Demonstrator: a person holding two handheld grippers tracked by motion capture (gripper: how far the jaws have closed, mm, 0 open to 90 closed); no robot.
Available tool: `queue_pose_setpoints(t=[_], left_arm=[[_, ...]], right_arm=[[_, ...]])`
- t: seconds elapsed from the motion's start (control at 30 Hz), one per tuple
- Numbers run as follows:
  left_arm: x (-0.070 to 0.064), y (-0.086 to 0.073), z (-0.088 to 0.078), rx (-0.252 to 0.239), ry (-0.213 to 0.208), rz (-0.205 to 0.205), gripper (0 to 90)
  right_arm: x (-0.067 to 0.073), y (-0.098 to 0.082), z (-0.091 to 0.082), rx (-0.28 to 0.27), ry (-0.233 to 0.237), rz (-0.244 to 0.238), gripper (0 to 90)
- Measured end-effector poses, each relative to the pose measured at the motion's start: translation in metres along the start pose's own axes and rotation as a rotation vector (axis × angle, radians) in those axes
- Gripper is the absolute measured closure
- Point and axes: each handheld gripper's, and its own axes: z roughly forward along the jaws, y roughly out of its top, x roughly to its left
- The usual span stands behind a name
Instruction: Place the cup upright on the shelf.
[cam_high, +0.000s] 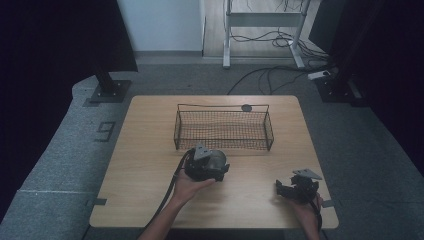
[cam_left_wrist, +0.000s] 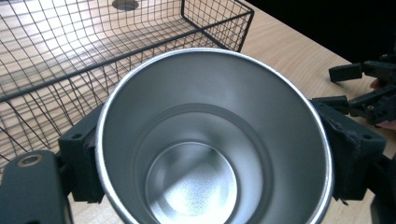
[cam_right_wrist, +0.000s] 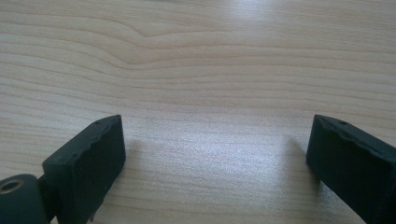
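Steel cup (cam_left_wrist: 212, 140) fills the left gripper view, mouth toward the lens and empty, its rim clamped from both sides by the left gripper (cam_high: 207, 165), whose jaws press on the outer wall. Grip across the widest part likely keeps it from slipping while carried. Cup sits just in front of the wire basket (cam_high: 223, 131), near its front wall, probably bound for it. Right gripper (cam_high: 295, 189) rests at the table (cam_high: 150, 150) edge, well apart, jaws wide and holding nothing, wood grain between them.
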Motion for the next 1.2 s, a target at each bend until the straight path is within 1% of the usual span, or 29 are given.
queue_pose_setpoints(t=[0.07, 0.13, 0.23, 0.3, 0.37, 0.47, 0.67, 0.87, 1.03, 1.1, 1.2], left_arm=[[0.001, 0.003, -0.001, -0.002, 0.002, 0.002, 13.8], [0.003, 0.006, -0.002, -0.007, -0.003, -0.005, 13.8], [0.006, 0.010, -0.003, -0.012, 0.007, 0.001, 13.8], [0.007, 0.012, -0.003, -0.019, 0.008, 0.004, 13.8], [0.009, 0.014, -0.002, -0.031, 0.006, -0.003, 13.8], [0.011, 0.016, -0.001, -0.034, 0.007, 0.001, 13.8], [0.016, 0.022, -0.002, -0.035, 0.006, -0.002, 13.9], [0.021, 0.028, -0.002, -0.042, 0.021, -0.003, 13.9], [0.024, 0.030, -0.001, -0.037, 0.029, -0.005, 13.9], [0.025, 0.031, 0.000, -0.038, 0.028, -0.010, 13.9], [0.026, 0.032, 0.002, -0.036, 0.015, -0.020, 13.9]], right_arm=[[0.000, 0.000, 0.000, 0.000, 0.000, 0.000, 4.5], [0.000, 0.000, 0.000, 0.000, 0.000, 0.002, 4.6], [0.000, 0.000, 0.000, 0.000, 0.000, 0.001, 4.6], [0.000, 0.000, 0.000, 0.000, 0.001, 0.001, 4.8], [-0.001, 0.000, 0.000, -0.003, 0.000, 0.001, 5.5], [-0.001, 0.000, 0.000, -0.004, 0.000, 0.002, 5.6], [-0.001, 0.000, 0.000, -0.004, 0.000, 0.002, 5.6], [-0.001, 0.000, 0.000, -0.003, -0.001, 0.001, 5.6], [-0.001, 0.000, 0.000, -0.005, -0.001, 0.000, 5.7], [-0.001, 0.000, 0.000, -0.004, -0.001, 0.001, 5.7], [-0.001, 0.000, 0.000, -0.004, -0.001, 0.001, 5.7]])
